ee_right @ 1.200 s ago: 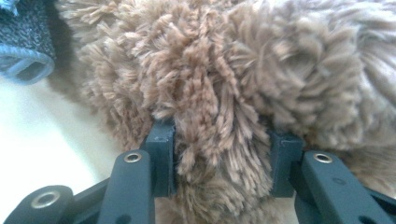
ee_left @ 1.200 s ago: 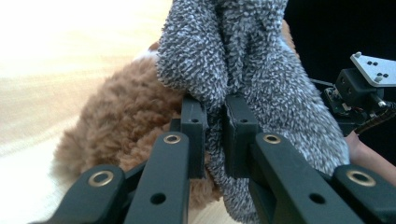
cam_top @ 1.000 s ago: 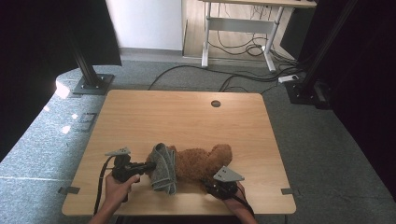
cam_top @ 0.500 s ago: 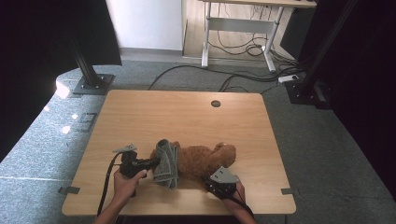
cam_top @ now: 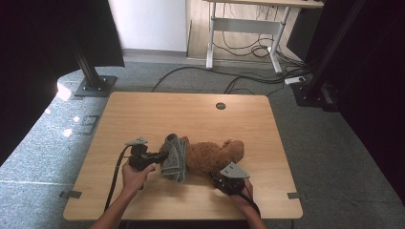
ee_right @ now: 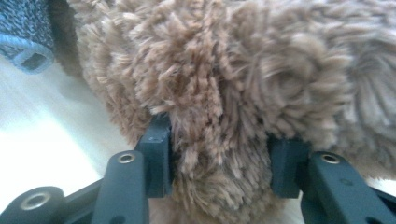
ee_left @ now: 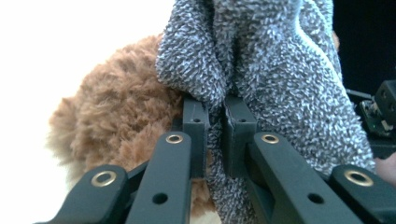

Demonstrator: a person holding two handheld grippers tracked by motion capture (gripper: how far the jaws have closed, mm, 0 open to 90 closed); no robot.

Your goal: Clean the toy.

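- The work in hand looks like dressing the brown plush bear (cam_top: 212,156) in a grey knitted garment (cam_top: 175,157); the step appears to be drawing the knit over one end of the toy.
- The left tool (ee_left: 214,128) is pinching a fold of the grey knit, its jaws standing almost together with only the fabric between them.
- The right tool (ee_right: 219,161) is gripping a fluffy lump of the bear, a limb or the lower body as far as one can tell; its jaws are standing fairly wide, with the pile bulging between them.
- The bear is lying on its side on the near middle of the surface (cam_top: 143,114), between the two tools.
- The garment is sitting bunched over the bear's left end, directly ahead of the left tool, with brown fur showing behind it in the left gripper view.
- The next move likely calls for the right tool anchoring the toy while the left one is pulling the knit further along the body.
- Fabric slipping from the narrow pinch seems the main risk.
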